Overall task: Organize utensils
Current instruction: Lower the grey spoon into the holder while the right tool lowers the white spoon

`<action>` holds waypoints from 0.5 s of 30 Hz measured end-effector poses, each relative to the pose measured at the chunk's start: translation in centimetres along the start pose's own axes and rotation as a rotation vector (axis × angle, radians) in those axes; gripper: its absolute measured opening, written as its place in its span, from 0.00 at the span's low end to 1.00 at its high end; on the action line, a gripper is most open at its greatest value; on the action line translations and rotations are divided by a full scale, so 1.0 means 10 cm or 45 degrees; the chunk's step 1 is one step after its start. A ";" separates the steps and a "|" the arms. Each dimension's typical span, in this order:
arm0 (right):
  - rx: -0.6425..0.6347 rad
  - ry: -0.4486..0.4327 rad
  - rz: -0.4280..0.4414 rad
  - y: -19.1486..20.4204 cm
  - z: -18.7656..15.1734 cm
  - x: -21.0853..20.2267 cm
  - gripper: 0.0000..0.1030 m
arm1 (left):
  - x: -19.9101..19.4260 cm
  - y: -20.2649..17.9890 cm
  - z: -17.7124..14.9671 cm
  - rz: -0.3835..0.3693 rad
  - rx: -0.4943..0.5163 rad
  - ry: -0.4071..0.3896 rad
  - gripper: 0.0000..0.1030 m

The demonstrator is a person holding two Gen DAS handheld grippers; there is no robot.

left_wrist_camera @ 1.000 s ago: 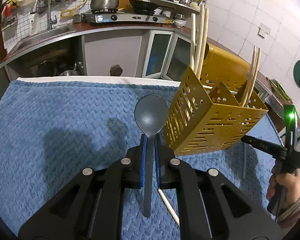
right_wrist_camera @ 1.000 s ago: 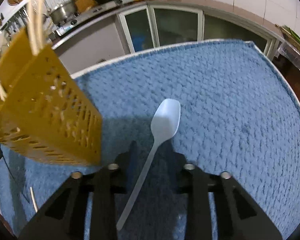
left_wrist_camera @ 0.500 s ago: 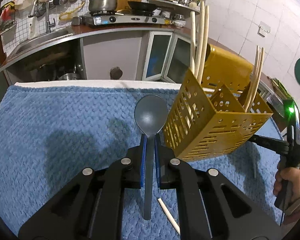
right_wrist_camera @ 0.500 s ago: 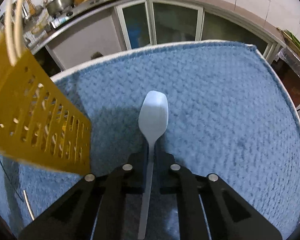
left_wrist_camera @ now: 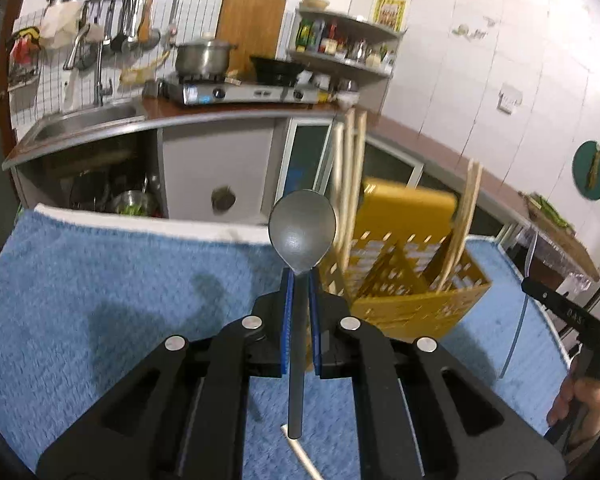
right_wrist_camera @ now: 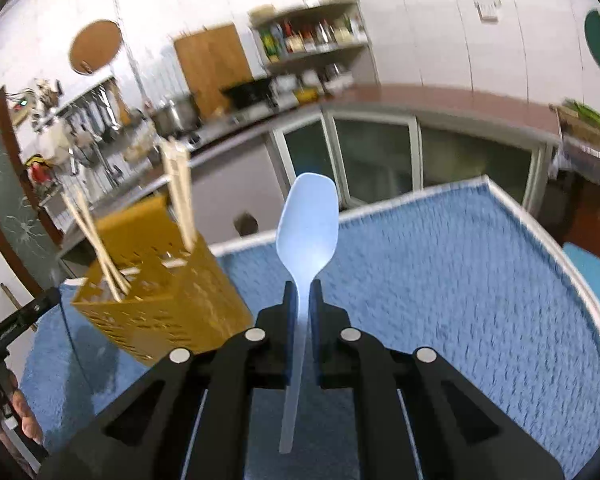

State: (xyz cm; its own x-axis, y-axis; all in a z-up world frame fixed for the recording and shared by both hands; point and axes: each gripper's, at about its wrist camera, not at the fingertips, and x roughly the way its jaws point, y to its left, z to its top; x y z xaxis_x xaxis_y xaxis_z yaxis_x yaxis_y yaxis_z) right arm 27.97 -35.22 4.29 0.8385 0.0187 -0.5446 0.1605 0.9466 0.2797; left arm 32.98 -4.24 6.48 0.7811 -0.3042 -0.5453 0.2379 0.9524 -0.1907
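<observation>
The grey spoon (left_wrist_camera: 302,236) is sitting clamped in the left tongs (left_wrist_camera: 300,292), the pale spoon (right_wrist_camera: 307,226) in the right tongs (right_wrist_camera: 302,300), both above the tabletop (left_wrist_camera: 100,280); either bowl could be catching the chopsticks (left_wrist_camera: 350,184) crowding the yellow caddy (left_wrist_camera: 412,280).

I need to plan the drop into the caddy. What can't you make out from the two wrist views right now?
- Caddy floor: hidden by its own walls in both views, so free slots are unclear.
- Chopstick on the towel: left view, mostly covered by the left gripper and grey spoon.
- Caddy holes and chopsticks: blurred in right view.
- White spoon in right gripper: grip clear.
</observation>
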 end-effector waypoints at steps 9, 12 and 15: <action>-0.080 -0.200 0.109 0.34 0.24 -0.48 0.07 | -0.29 -0.22 0.29 -0.066 0.023 -0.153 0.06; -0.119 -0.248 0.124 0.50 0.36 -0.52 0.07 | -0.33 -0.32 0.44 -0.084 0.035 -0.196 0.06; -0.137 -0.291 0.151 0.64 0.53 -0.53 0.07 | -0.35 -0.44 0.63 -0.112 0.040 -0.247 0.06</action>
State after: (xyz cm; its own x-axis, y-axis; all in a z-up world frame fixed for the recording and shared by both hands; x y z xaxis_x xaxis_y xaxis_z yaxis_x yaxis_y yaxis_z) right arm 27.27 -31.00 13.15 0.9457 0.0702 -0.3174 0.0080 0.9711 0.2386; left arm 32.87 -7.27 14.36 0.8523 -0.3795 -0.3600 0.3254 0.9235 -0.2033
